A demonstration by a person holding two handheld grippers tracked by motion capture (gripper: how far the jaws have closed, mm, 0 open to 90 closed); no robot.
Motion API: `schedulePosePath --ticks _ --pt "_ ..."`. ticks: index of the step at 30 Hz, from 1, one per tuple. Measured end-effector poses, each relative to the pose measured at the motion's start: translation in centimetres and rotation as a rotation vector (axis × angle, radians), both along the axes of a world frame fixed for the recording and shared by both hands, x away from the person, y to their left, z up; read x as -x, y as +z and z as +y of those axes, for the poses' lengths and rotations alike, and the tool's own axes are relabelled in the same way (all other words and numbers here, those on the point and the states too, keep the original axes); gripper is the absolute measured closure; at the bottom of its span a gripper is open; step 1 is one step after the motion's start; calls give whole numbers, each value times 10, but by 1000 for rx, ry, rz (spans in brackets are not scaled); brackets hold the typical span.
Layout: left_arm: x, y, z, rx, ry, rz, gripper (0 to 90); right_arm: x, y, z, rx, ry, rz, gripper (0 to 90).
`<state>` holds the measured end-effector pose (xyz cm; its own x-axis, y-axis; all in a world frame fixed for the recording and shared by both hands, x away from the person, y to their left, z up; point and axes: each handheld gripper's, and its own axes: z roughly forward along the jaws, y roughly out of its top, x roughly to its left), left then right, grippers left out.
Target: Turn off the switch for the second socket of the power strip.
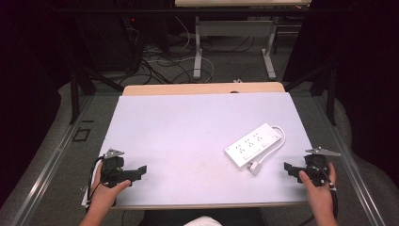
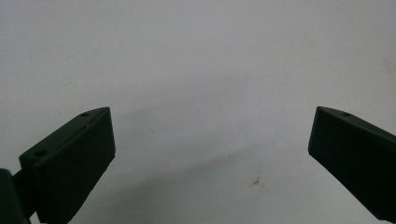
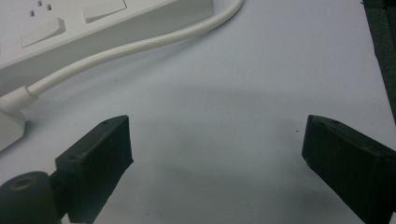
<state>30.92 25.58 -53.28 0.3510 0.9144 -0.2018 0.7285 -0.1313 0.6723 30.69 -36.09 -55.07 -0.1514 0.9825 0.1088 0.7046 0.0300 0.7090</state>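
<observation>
Work surface: a pale sheet (image 1: 188, 132) under me, covering most of the table.
Table (image 1: 202, 88): its wooden edge shows along my far side.
Speck (image 2: 255, 181): small and brownish on the sheet, perhaps a stain.
Floor beyond: loose cables (image 1: 160, 63).
Farther off: a second table's grey legs (image 1: 198, 52).

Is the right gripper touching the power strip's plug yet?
Apart. In the right gripper view, the right gripper is open over bare table, with the plug off to the left, clear of the jaws.
</observation>
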Motion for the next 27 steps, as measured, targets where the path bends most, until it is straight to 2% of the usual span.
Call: schedulePosePath --ticks 10,27 --pt "0 0 0 -5 -1 0 6 -1 -2 -1 -7 15 5 36" --pt "-1 -1 1 -7 -6 5 6 -4 -3 1 11 36 5 29"
